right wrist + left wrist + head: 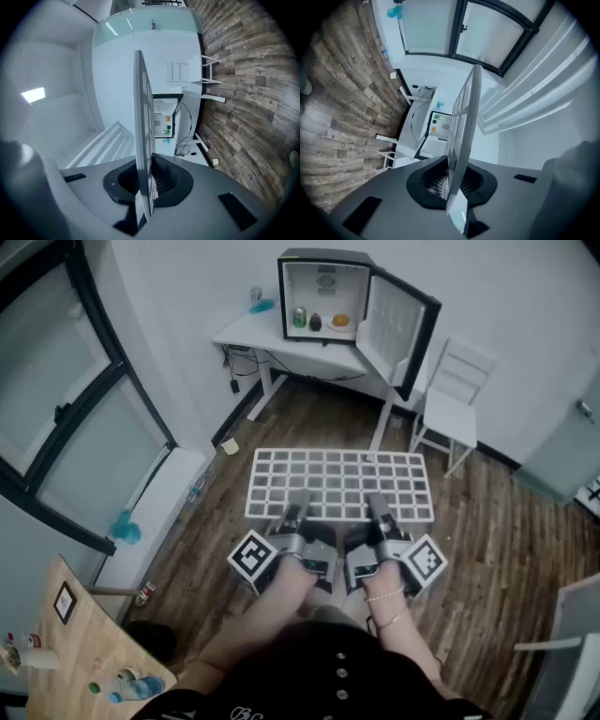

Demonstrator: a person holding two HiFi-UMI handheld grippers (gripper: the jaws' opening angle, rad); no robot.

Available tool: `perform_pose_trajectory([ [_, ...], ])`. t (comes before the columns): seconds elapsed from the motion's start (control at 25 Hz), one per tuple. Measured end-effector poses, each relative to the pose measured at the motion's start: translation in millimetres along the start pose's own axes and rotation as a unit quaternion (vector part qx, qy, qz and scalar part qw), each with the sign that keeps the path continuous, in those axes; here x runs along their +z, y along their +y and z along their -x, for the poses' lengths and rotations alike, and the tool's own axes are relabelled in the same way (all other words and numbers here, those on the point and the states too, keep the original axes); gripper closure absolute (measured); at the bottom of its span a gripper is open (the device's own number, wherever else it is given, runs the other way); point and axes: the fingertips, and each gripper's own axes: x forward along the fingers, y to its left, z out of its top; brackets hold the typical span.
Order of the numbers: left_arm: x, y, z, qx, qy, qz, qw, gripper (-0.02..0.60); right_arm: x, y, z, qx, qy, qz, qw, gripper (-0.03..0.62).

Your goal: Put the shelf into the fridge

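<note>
Shelf (339, 482): white wire grid, held flat and roughly level above the wood floor (487, 521), in front of the person. Well apart from the fridge (323, 257); not inside yet.

Left gripper (298, 505): jaws closed on the shelf's near edge, left of ctr. Left gripper view shows the grid edge-on btwn the ribbed pads, both pads pressing it. Marker cube faces up and outward.

Right gripper (380, 507): same grip, near edge, right of ctr. Right gripper view shows the grid edge-on w/ pads tight on both sides. The two grippers sit near each other, parallel, pointing away from the person.

Fridge: small, black outside, white inside, on a white table (246, 334) against the far wall. Door (398, 320) swung wide open to the right. Interior floor holds a green can (300, 318), a dark item (316, 322) and an orange item (341, 321) in a row; can't ID the last two.

White chair (450, 399) stands right of the table, just beside the open door. Wooden tabletop (80, 652) at lower left w/ small bottles on it.
</note>
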Motion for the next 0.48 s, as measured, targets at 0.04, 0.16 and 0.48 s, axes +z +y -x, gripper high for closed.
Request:
perform_pose_trajectory([
  [0.04,-0.4,-0.5,0.3,0.0,0.0,0.0,1.0,0.545,0.2,0.1,0.0,0.0,0.001,0.0,1.0,0.563],
  [0.16,-1.9,-2.6,0.8,-0.002,0.0,0.001,1.0,0.545,0.0,2.8,0.1,0.003,0.003,0.002,1.0,0.563],
  [0.48,0.1,-4.0,2.8,-0.012,-0.017,-0.002,0.9998,0.545,-3.8,7.8,0.6,0.012,0.015,0.006,1.0,0.562],
])
